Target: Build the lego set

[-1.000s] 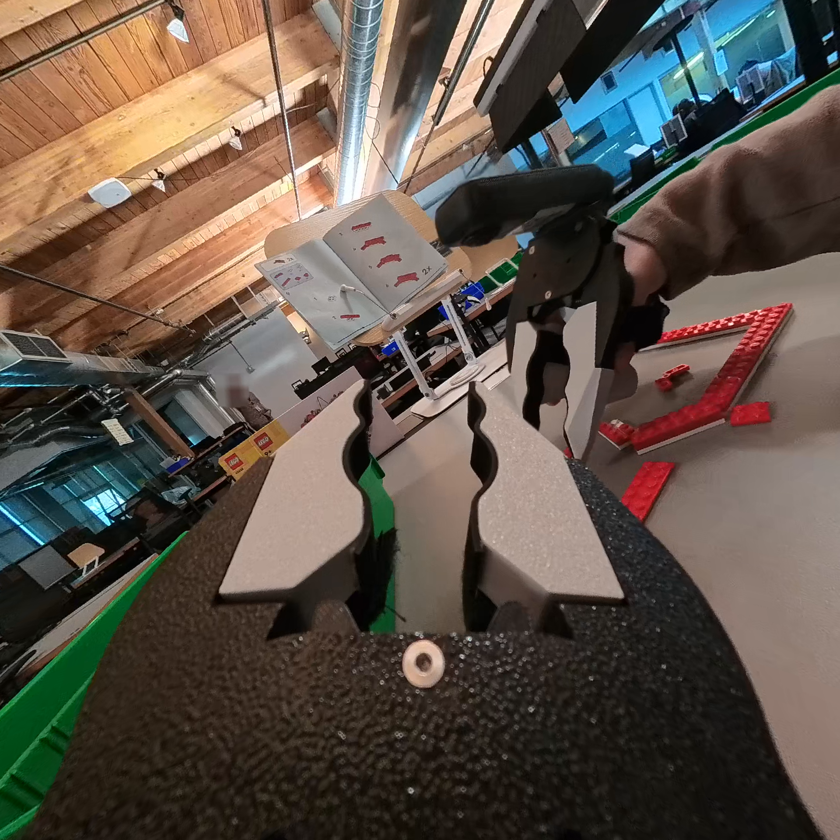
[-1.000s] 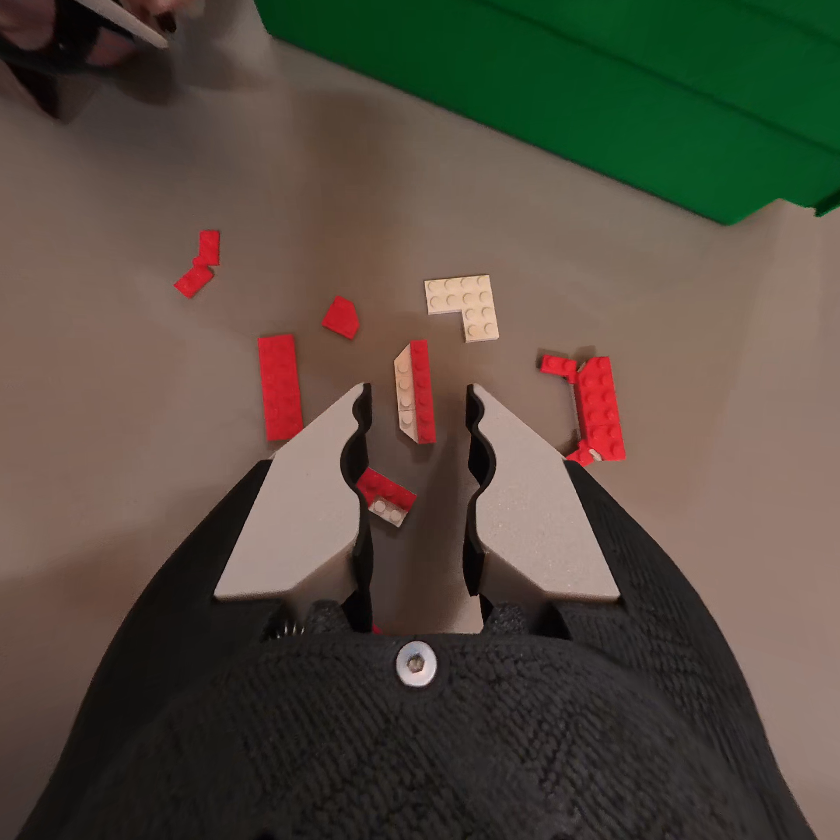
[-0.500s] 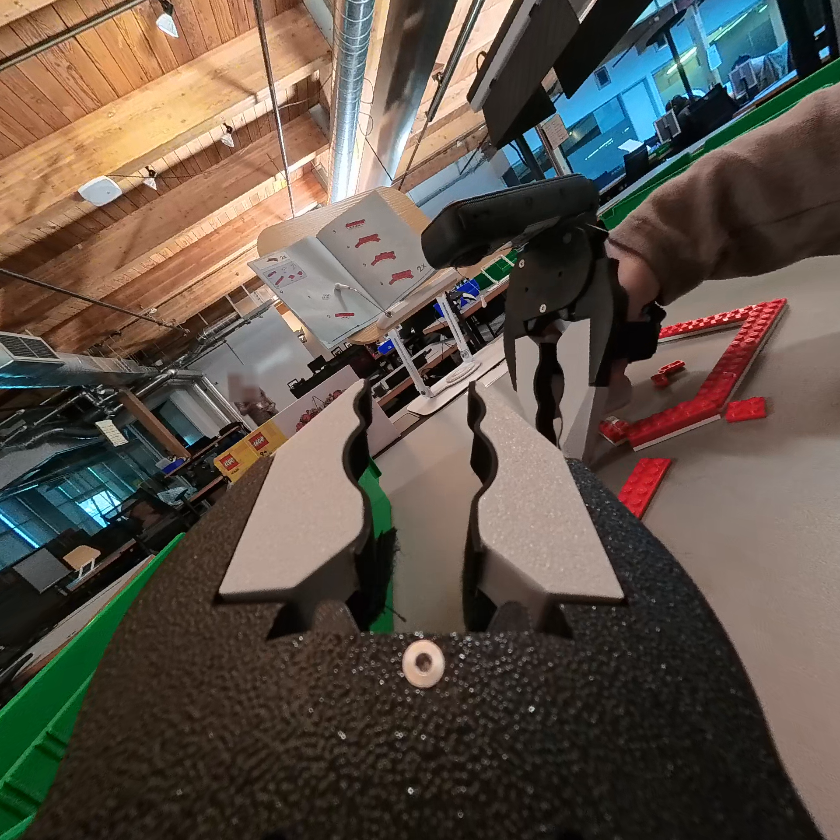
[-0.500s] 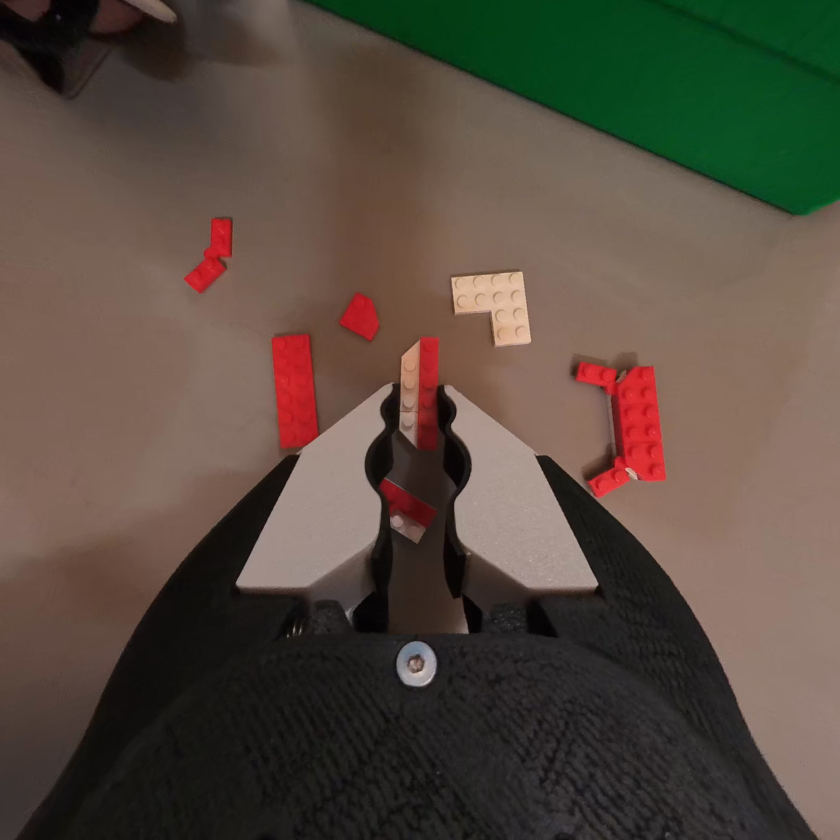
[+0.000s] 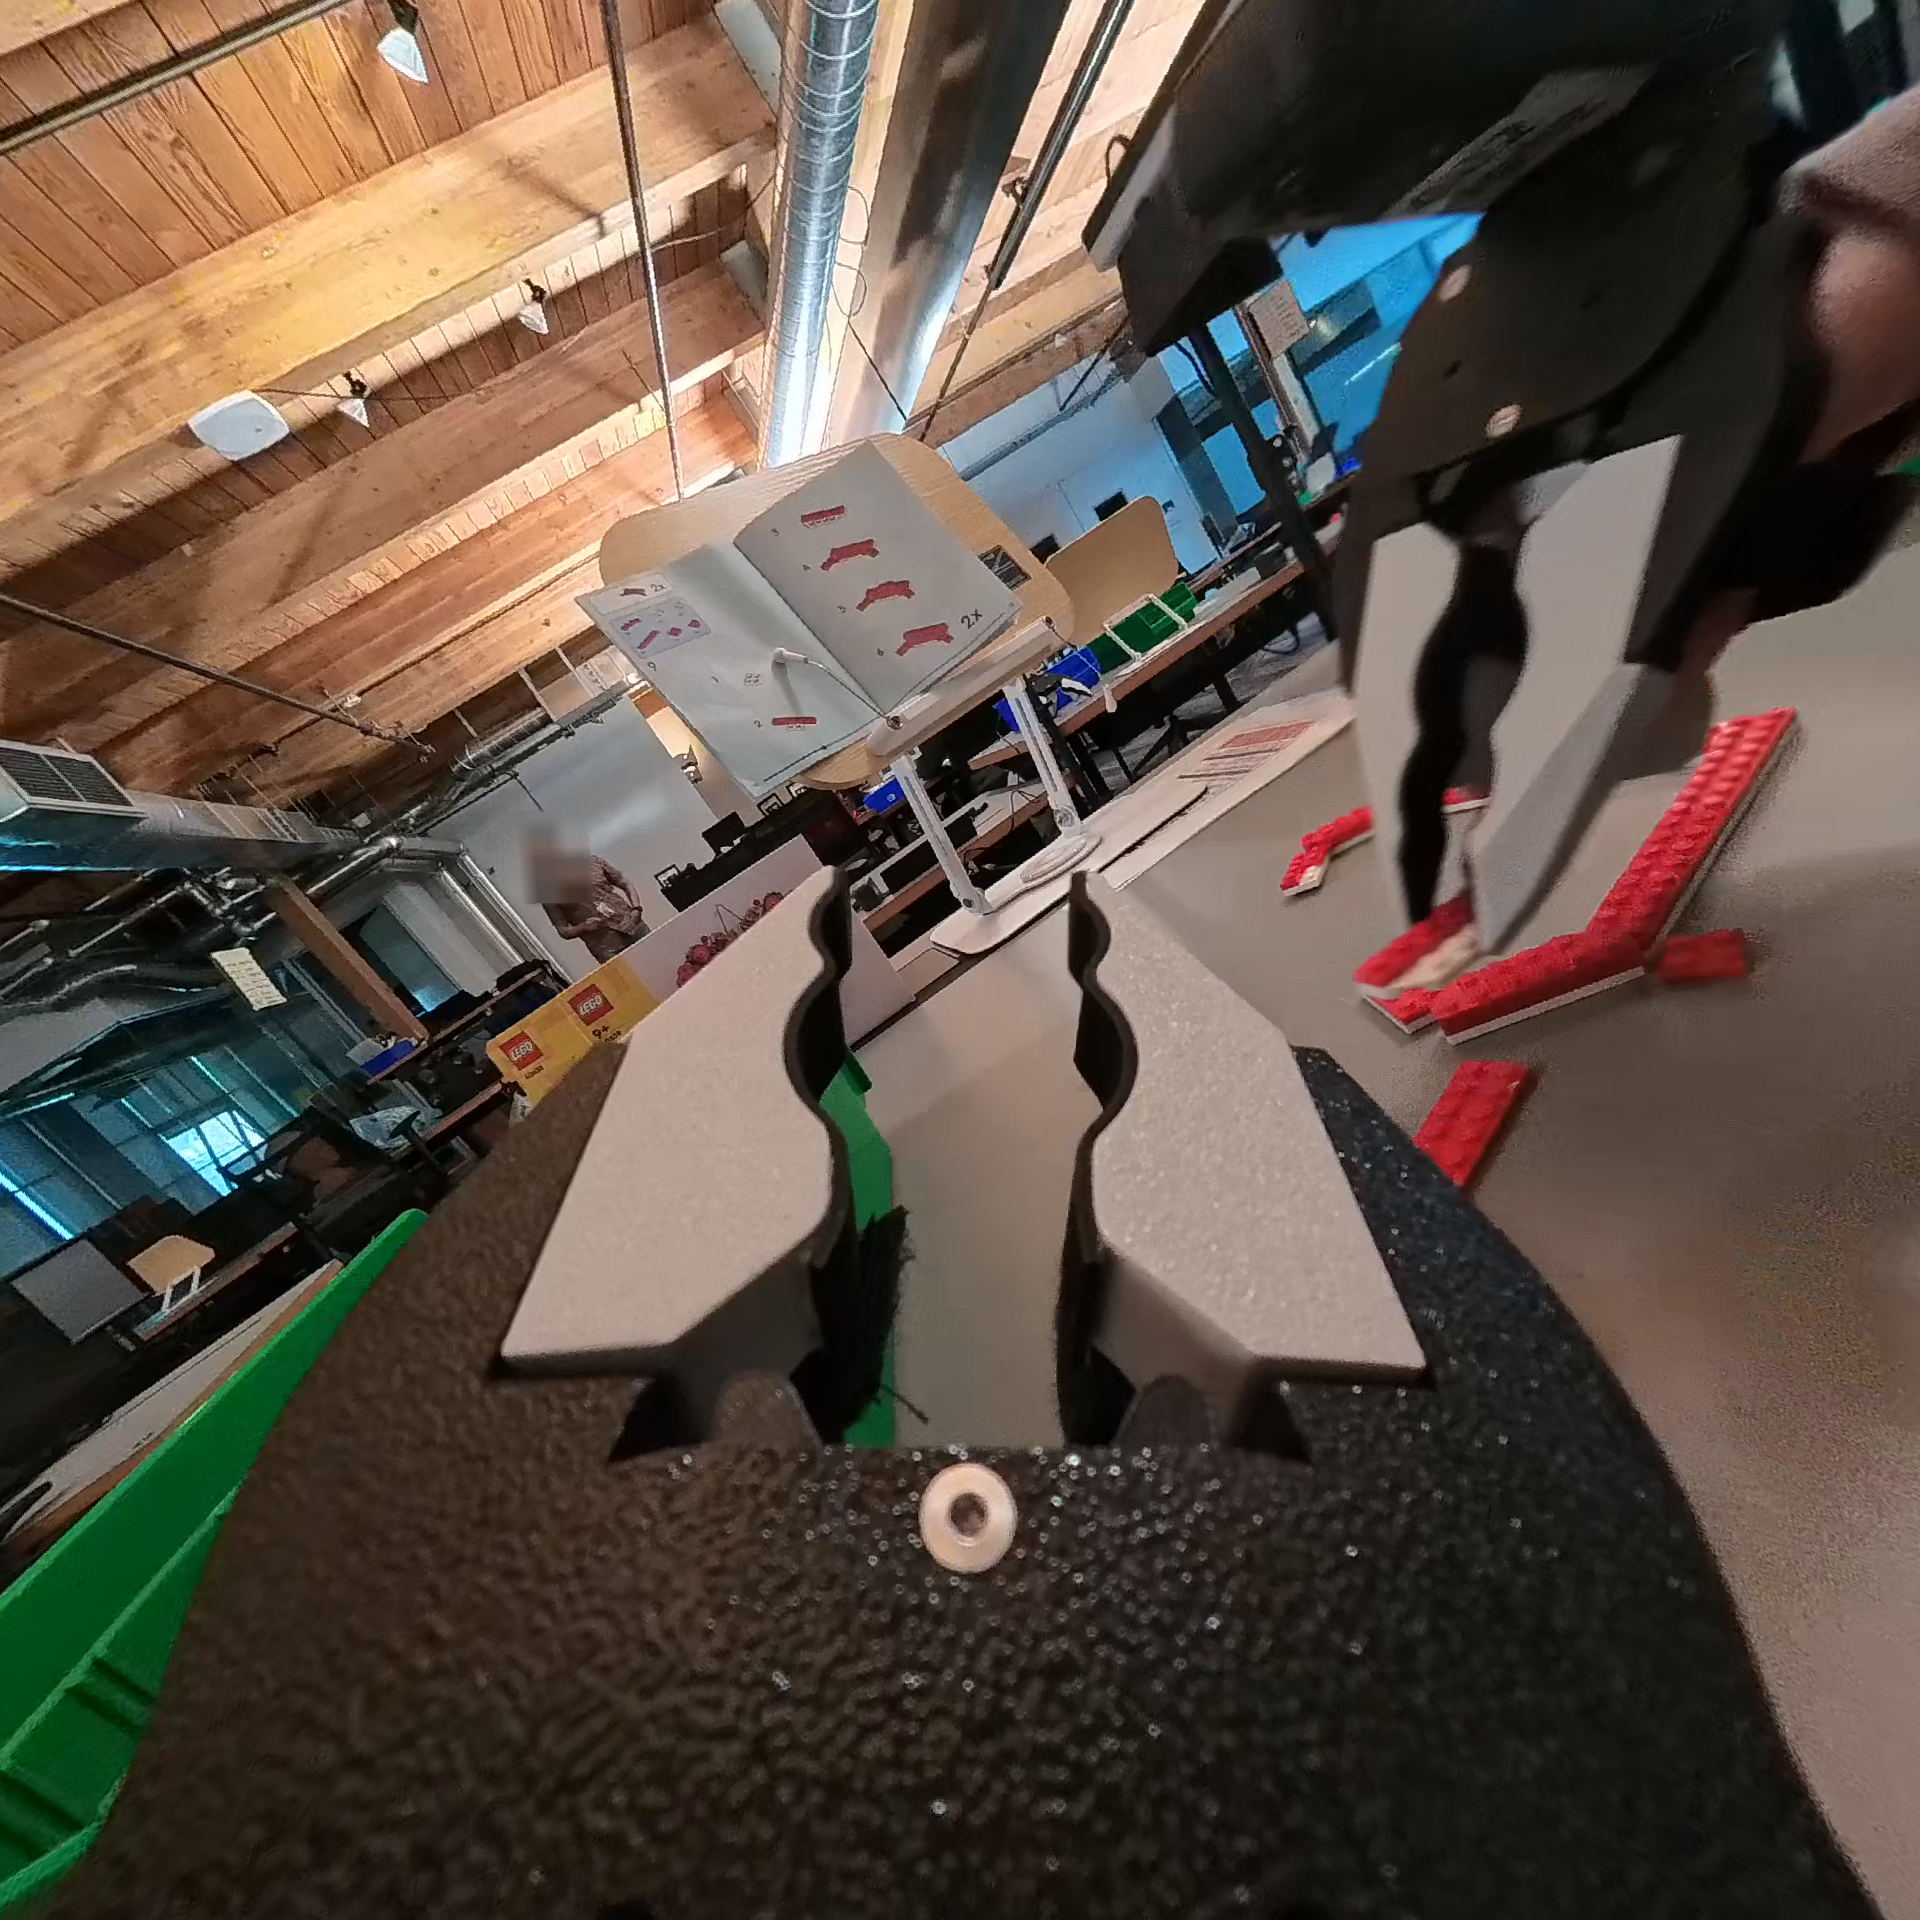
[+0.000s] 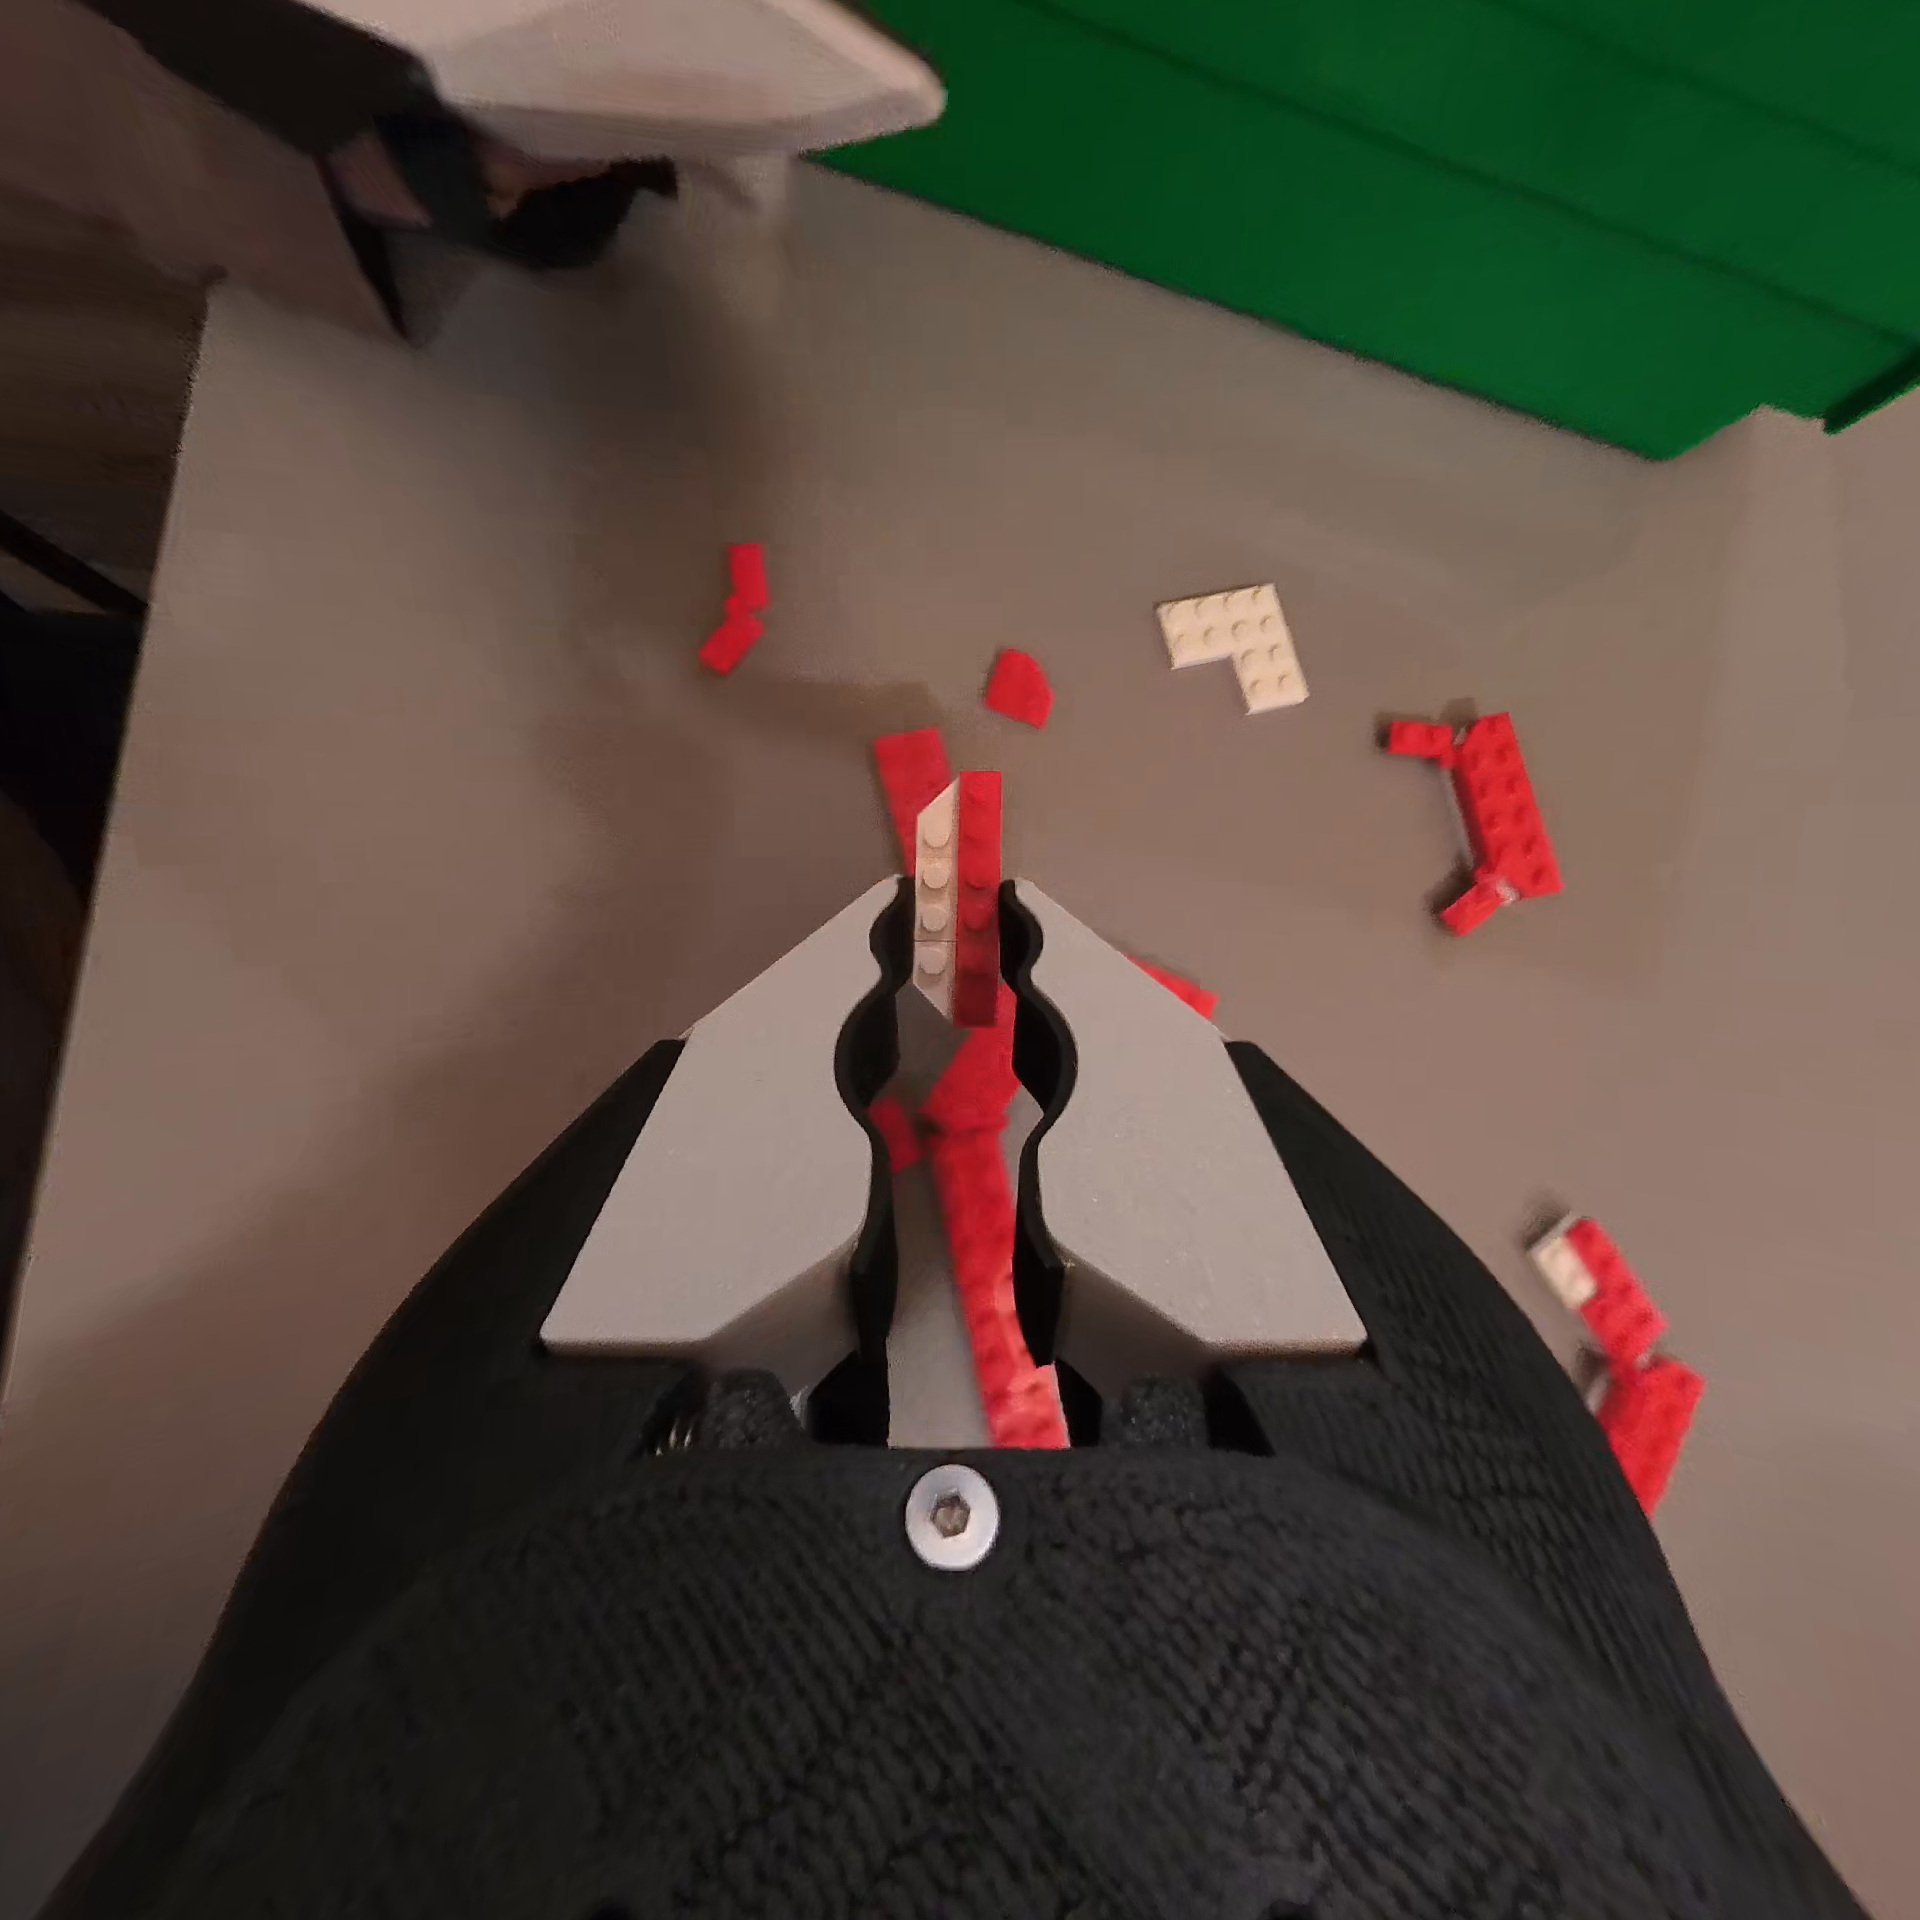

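My right gripper is shut on a narrow red-and-white lego piece, which sticks out past the fingertips. A long red plate assembly shows below, between the fingers. In the left wrist view the right gripper holds that piece low at the near end of the L-shaped red assembly. My left gripper is open and empty, held above the table and pointing toward the instruction booklet.
Loose parts lie on the grey table: a white L-shaped plate, a red sub-assembly, a red wedge, small red pieces, a red plate. A green bin borders the table. The booklet stands on a white stand.
My right gripper shut on the red-and-white piece, then carried it from among the loose parts over to the long red assembly. My left gripper stayed open and barely moved.
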`<state>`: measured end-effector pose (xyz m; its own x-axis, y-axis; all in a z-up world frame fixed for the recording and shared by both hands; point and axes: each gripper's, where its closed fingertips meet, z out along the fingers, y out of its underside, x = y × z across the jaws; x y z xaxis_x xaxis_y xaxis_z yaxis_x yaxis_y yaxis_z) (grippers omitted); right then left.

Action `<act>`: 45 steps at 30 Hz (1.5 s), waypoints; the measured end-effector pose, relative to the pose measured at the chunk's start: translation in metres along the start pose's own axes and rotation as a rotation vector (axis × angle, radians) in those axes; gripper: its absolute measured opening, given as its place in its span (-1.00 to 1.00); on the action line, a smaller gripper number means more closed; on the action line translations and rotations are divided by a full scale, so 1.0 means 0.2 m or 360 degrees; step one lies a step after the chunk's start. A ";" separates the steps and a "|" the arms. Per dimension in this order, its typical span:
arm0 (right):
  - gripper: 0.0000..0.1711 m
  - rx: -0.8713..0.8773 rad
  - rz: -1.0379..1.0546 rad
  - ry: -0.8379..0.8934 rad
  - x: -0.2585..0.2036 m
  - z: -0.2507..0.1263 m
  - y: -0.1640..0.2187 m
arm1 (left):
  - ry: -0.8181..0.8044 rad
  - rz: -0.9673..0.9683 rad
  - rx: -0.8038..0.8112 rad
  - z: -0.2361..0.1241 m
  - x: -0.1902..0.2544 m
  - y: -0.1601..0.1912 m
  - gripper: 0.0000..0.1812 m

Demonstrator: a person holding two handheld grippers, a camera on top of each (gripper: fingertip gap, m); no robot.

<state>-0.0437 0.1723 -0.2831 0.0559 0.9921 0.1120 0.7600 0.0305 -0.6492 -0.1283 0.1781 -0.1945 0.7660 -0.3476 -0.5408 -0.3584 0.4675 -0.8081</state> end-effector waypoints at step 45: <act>0.04 0.0815 0.0174 0.1112 0.06 -0.76 -0.12 | -0.0036 -0.0854 -0.0213 0.45 0.10 -0.22 0.35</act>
<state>0.0370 0.1658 -0.1525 0.6235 0.6962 0.3558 0.3518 0.1566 -0.9229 -0.0483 0.2233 -0.1488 0.8705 -0.4905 -0.0413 0.0214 0.1216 -0.9924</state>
